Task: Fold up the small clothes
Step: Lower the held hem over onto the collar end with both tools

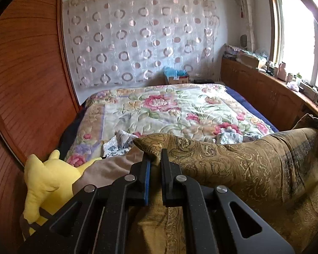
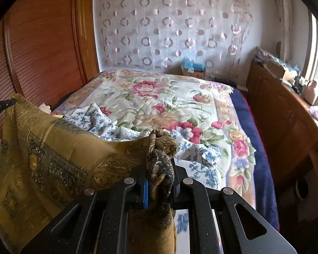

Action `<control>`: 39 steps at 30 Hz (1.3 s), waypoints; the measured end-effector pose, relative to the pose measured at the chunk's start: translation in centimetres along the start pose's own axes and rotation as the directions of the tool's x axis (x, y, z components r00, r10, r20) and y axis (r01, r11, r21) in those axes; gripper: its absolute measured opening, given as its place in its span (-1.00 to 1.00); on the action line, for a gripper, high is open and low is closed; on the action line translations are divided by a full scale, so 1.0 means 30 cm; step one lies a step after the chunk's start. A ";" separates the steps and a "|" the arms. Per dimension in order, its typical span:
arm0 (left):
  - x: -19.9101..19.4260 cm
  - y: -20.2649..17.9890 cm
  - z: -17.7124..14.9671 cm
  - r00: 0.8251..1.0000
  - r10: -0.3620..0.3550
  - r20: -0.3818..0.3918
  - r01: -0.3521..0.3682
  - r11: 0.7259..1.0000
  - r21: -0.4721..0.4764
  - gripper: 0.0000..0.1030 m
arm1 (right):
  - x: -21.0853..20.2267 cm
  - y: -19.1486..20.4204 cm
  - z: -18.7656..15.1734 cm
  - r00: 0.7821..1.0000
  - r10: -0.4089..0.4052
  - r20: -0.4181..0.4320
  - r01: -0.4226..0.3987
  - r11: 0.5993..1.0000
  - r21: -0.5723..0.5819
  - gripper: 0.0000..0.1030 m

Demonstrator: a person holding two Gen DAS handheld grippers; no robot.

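A gold-brown paisley garment (image 1: 243,163) hangs stretched between my two grippers above the bed. My left gripper (image 1: 155,158) is shut on one corner of it. My right gripper (image 2: 160,165) is shut on a bunched corner of the same garment (image 2: 59,146). The left gripper's tip shows at the far left of the right wrist view (image 2: 2,105). A white cloth with blue flowers (image 2: 99,120) lies crumpled on the floral quilt (image 2: 163,97) beyond the garment; it also shows in the left wrist view (image 1: 120,141).
A yellow plush toy (image 1: 46,180) lies at the bed's left side by the wooden wardrobe (image 1: 25,84). A wooden cabinet (image 2: 282,110) with clutter runs along the right under the window. A cardboard box (image 2: 193,67) stands behind the bed.
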State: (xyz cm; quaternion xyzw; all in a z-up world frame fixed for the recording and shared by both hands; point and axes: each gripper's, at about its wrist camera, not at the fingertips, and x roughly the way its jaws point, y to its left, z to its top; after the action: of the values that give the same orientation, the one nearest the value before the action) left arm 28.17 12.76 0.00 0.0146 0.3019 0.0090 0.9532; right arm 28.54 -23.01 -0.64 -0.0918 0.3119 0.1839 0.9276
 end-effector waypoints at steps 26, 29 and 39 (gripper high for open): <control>-0.087 0.069 -0.261 0.990 -0.050 -0.132 0.041 0.997 -0.068 0.32 | -0.136 0.023 -0.197 0.992 -0.015 -0.128 0.024 0.997 0.073 -0.11; -0.112 0.074 -0.288 0.991 -0.024 -0.128 0.016 0.998 -0.065 0.32 | -0.171 0.024 -0.237 0.990 -0.021 -0.141 0.033 0.996 0.081 -0.11; -0.104 0.076 -0.344 0.987 -0.017 -0.158 0.006 0.997 -0.070 0.32 | -0.214 0.057 -0.287 0.984 -0.008 -0.177 0.023 0.996 0.086 -0.14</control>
State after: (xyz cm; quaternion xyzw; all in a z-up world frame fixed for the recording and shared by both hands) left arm 19.66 15.20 -6.55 -0.0212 0.3766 0.0151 0.9260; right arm 18.43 -25.71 -3.58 -0.0694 0.4001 0.1540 0.9008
